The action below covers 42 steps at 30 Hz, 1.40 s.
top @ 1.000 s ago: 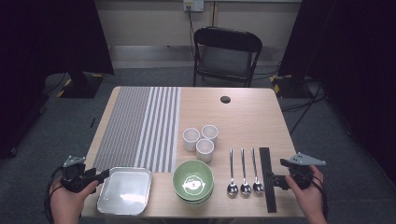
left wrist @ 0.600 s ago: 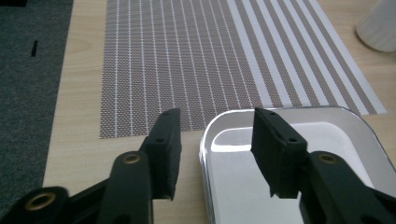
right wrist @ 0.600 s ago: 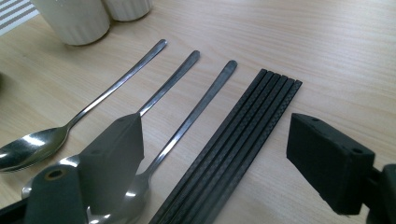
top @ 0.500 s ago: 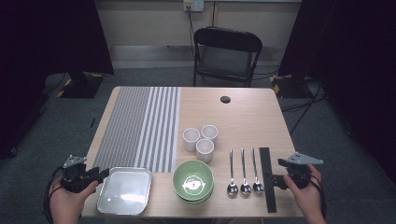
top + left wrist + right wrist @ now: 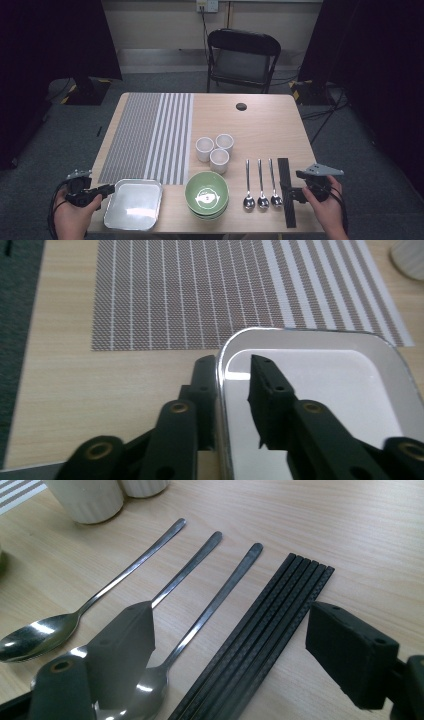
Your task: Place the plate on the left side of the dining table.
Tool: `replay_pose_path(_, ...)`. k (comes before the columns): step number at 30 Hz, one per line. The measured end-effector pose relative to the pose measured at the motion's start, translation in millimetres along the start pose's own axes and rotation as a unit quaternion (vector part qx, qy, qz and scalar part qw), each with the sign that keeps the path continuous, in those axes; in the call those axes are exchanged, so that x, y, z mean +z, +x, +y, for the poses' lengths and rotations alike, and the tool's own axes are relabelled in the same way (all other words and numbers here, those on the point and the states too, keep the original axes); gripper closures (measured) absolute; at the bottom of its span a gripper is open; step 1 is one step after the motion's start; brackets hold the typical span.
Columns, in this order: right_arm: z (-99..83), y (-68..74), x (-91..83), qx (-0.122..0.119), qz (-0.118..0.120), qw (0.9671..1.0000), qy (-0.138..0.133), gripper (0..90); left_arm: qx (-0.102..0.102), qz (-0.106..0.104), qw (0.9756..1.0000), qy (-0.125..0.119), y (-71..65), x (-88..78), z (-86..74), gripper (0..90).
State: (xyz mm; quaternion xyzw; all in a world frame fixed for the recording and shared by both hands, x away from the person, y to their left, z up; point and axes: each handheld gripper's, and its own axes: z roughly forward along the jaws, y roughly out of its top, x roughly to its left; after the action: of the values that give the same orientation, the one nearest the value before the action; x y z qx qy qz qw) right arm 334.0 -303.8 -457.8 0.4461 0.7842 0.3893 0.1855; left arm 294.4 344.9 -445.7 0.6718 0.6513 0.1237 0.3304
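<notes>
Wooden table (image 5: 260,130): shiny square metal tray (image 5: 134,204), rounded corners, raised rim.

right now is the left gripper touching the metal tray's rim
Touching on one side. In the left gripper view the left gripper straddles the metal tray rim: the outer jaw lies against it, the inner jaw shows a gap.

- L gripper (image 5: 235,385): black jaws w/ flat blocky pads, small screw holes near tips, brass-ringed holes further back from fingers.
- R gripper (image 5: 230,645): same black build; pads are chunky wedges, 1 screw hole each, brass ring behind.
- Grey 3-cornered plate atop R gripper body.
- Black cable trails back from each, behind fingers.
- Both hands bare, no sleeves seen.
</notes>
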Motion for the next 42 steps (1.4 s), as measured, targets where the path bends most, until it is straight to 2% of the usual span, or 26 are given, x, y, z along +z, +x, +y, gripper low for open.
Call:
replay_pose_path(1,-0.1,-0.1,-0.4,0.001,-0.001,1.0000,0.000,19.0,0.002,0.006,1.0000,0.003,0.0,0.2,0.3,76.4)
replay_pose_path(5,-0.8,-0.9,-1.9,0.002,-0.003,1.0000,-0.002,19.0,0.002,0.006,0.9999,0.012,-0.7,2.1,1.1,77.2)
replay_pose_path(7,-1.3,-1.4,-2.3,0.002,-0.003,1.0000,-0.002,19.1,-0.004,-0.005,0.9998,0.019,-1.7,4.2,2.5,79.8)
replay_pose_path(10,-1.9,-1.7,-2.6,0.001,-0.002,1.0000,0.000,19.2,-0.001,0.002,0.9997,0.024,-2.0,6.3,3.6,80.6)
replay_pose_path(12,-4.1,-2.0,-4.8,0.001,-0.005,1.0000,0.001,19.3,0.004,0.014,0.9995,0.028,-2.3,9.0,5.4,80.0)
replay_pose_path(15,-5.8,-2.3,-7.7,0.003,-0.007,1.0000,0.001,19.3,0.001,0.010,0.9994,0.033,-2.3,10.2,6.6,82.0)
replay_pose_path(17,-7.3,-3.1,-11.0,0.008,-0.009,0.9999,-0.002,19.3,0.001,0.014,0.9991,0.039,-1.8,10.9,7.8,83.6)
replay_pose_path(18,-7.9,-3.7,-13.0,0.011,-0.012,0.9999,-0.002,19.3,-0.009,0.025,0.9986,0.045,-1.2,11.6,7.6,84.9)
replay_pose_path(19,-8.0,-4.0,-13.4,0.011,-0.011,0.9999,-0.003,19.3,-0.009,0.025,0.9986,0.045,-1.2,11.6,7.6,84.8)
replay_pose_path(20,-8.1,-4.1,-13.7,0.010,-0.012,0.9999,-0.003,19.3,-0.020,0.016,0.9986,0.047,0.5,11.6,7.6,85.9)
replay_pose_path(24,-8.0,-3.1,-13.2,0.009,-0.012,0.9999,-0.003,19.5,-0.028,0.012,0.9983,0.049,1.5,11.1,8.1,88.6)
replay_pose_path(27,-7.6,-2.9,-12.9,0.009,-0.011,0.9999,-0.002,19.5,-0.026,0.012,0.9981,0.054,2.3,10.6,8.2,88.7)
replay_pose_path(32,-6.2,-2.3,-10.2,0.004,-0.010,0.9999,0.000,19.8,-0.039,0.014,0.9981,0.044,1.1,11.9,6.3,88.7)
replay_pose_path(34,-5.3,-1.1,-9.5,0.002,-0.009,1.0000,0.002,19.8,-0.035,0.012,0.9982,0.046,2.2,12.1,6.1,88.6)
replay_pose_path(38,-4.2,-0.2,-9.0,0.000,-0.009,1.0000,0.002,19.9,-0.050,0.008,0.9979,0.040,3.0,13.3,4.7,88.5)
replay_pose_path(39,-4.3,-0.5,-8.4,0.001,-0.007,1.0000,0.004,20.0,-0.061,0.008,0.9975,0.037,3.6,13.4,4.1,88.5)
replay_pose_path(42,-4.1,-1.3,-7.7,0.002,-0.008,1.0000,0.005,20.2,-0.063,0.003,0.9974,0.033,4.7,13.6,3.5,88.6)
